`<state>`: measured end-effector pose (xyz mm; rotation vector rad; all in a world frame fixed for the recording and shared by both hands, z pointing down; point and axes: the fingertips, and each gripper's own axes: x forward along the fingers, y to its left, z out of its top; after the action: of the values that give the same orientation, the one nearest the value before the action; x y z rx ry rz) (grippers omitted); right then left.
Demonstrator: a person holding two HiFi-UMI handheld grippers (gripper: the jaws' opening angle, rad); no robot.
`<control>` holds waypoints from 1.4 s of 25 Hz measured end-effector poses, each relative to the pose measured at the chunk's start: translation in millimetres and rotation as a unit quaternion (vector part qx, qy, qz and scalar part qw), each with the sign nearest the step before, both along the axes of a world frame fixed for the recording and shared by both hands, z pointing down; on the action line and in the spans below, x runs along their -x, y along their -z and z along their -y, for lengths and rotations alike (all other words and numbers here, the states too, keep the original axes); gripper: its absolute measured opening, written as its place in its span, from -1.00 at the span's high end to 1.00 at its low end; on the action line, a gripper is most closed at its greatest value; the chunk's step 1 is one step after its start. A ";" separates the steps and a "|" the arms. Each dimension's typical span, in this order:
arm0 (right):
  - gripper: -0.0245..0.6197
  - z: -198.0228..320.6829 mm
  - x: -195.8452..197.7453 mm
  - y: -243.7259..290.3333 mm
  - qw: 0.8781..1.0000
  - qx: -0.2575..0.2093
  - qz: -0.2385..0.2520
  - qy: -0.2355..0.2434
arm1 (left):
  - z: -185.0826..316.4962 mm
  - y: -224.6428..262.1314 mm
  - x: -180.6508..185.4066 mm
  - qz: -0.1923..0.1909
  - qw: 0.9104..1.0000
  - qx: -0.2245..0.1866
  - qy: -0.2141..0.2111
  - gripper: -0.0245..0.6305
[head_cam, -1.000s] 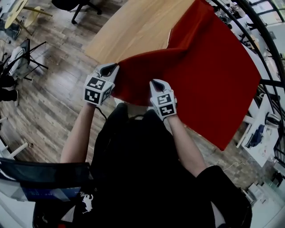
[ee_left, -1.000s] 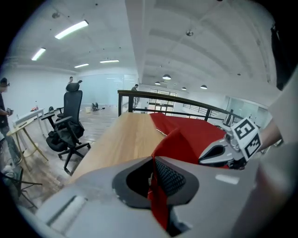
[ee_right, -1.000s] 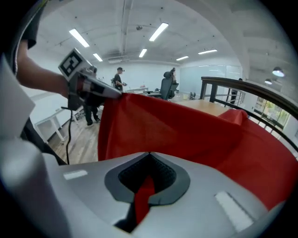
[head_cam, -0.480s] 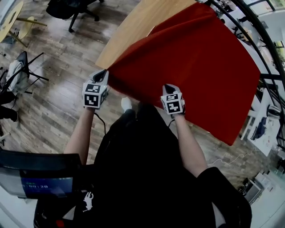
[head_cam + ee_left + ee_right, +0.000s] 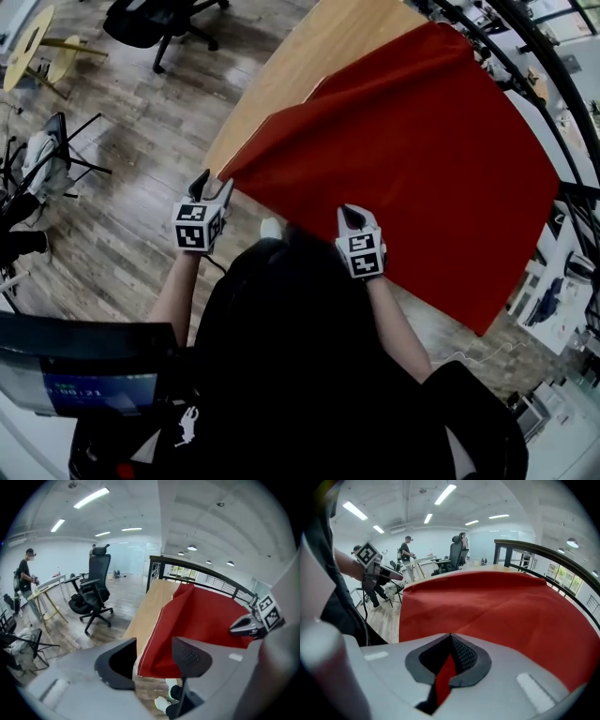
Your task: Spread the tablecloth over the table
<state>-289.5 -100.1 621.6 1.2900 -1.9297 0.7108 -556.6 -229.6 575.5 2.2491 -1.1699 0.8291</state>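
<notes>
The red tablecloth (image 5: pixel 422 159) lies over most of the long wooden table (image 5: pixel 300 66), with its left part still folded back. My left gripper (image 5: pixel 208 181) is at the table's near left corner; its jaws have just been opening and stand open. In the left gripper view the tablecloth's corner (image 5: pixel 159 658) hangs loose just beyond the left gripper (image 5: pixel 154 644), touching neither pad. My right gripper (image 5: pixel 348 214) holds the near edge, and in the right gripper view a strip of red tablecloth (image 5: pixel 497 602) is pinched in the right gripper (image 5: pixel 451 637).
A black railing (image 5: pixel 525 56) runs along the table's far right side. A black office chair (image 5: pixel 155 19) stands on the wood floor to the left, with a folding stand (image 5: pixel 56 155) nearer. A person (image 5: pixel 26 573) stands by desks far off.
The left gripper has opened and let go of the cloth corner. Both grippers have come down and nearer to me, and the cloth now lies flatter on the table.
</notes>
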 end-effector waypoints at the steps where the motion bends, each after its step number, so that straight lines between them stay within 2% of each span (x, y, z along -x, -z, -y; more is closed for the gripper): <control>1: 0.90 11.5 4.2 3.1 1.000 -0.011 0.013 0.006 | 4.3 8.3 -11.7 -0.004 1.000 -0.009 -0.018 0.21; 2: 0.90 23.6 8.6 5.0 0.999 -0.018 0.025 0.014 | 9.6 13.4 -23.9 -0.004 0.999 -0.017 -0.035 0.29; 4: 0.90 47.3 14.5 7.9 0.998 -0.025 0.042 0.025 | 21.2 16.2 -47.6 -0.003 0.998 -0.024 -0.059 0.60; 6: 0.90 71.0 15.1 12.6 0.998 -0.034 0.052 0.028 | 36.7 19.5 -73.6 -0.008 0.997 -0.028 -0.071 0.73; 7: 0.90 83.0 14.8 16.5 0.997 -0.040 0.057 0.024 | 45.0 21.4 -85.6 -0.011 0.997 -0.029 -0.076 0.86; 10: 0.90 122.0 12.0 30.6 0.995 -0.066 0.069 -0.010 | 75.7 26.1 -119.4 -0.016 0.993 -0.033 -0.110 0.91; 12: 0.90 147.3 3.6 34.5 0.994 -0.078 0.067 -0.044 | 110.6 36.3 -149.0 -0.023 0.988 -0.051 -0.141 0.91; 14: 0.90 165.2 -6.7 30.2 0.993 -0.069 0.059 -0.072 | 150.5 42.4 -182.8 -0.031 0.984 -0.063 -0.167 0.91; 15: 0.90 171.8 -11.8 28.1 0.993 -0.061 0.053 -0.083 | 168.4 39.0 -199.8 -0.031 0.981 -0.058 -0.183 0.84; 17: 0.90 181.9 -24.6 24.3 0.992 -0.048 0.040 -0.106 | 195.7 23.8 -236.1 -0.030 0.974 -0.028 -0.224 0.28; 18: 0.90 184.2 -31.3 21.8 0.992 -0.044 0.035 -0.117 | 205.1 15.5 -253.2 -0.028 0.970 -0.014 -0.242 0.17; 21: 0.90 184.7 -48.4 17.1 0.988 -0.036 0.029 -0.145 | 219.3 -8.7 -288.7 -0.012 0.960 0.006 -0.278 0.16; 23: 0.90 190.1 -56.0 20.5 0.985 -0.043 0.033 -0.162 | 221.5 -22.0 -299.1 0.003 0.954 0.013 -0.298 0.21; 26: 0.90 208.2 -56.6 32.4 0.981 -0.064 0.046 -0.177 | 221.5 -35.1 -297.6 0.024 0.948 0.012 -0.317 0.50; 28: 0.89 222.4 -53.6 37.2 0.980 -0.072 0.054 -0.178 | 221.6 -41.0 -295.7 0.033 0.947 0.011 -0.318 0.66; 30: 0.90 236.0 -55.0 33.8 0.980 -0.072 0.044 -0.179 | 228.9 -39.9 -294.6 0.035 0.951 0.005 -0.307 0.85; 33: 0.90 251.1 -72.5 26.5 0.977 -0.073 0.015 -0.200 | 253.3 -22.8 -292.5 0.025 0.960 -0.027 -0.276 0.88; 35: 0.90 264.3 -85.7 27.4 0.974 -0.080 0.013 -0.213 | 277.0 -9.2 -288.3 0.026 0.963 -0.053 -0.264 0.89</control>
<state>-203.8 -364.3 594.2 1.8349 -1.7735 0.7931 -268.2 -506.6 584.7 2.6911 -0.6426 1.0440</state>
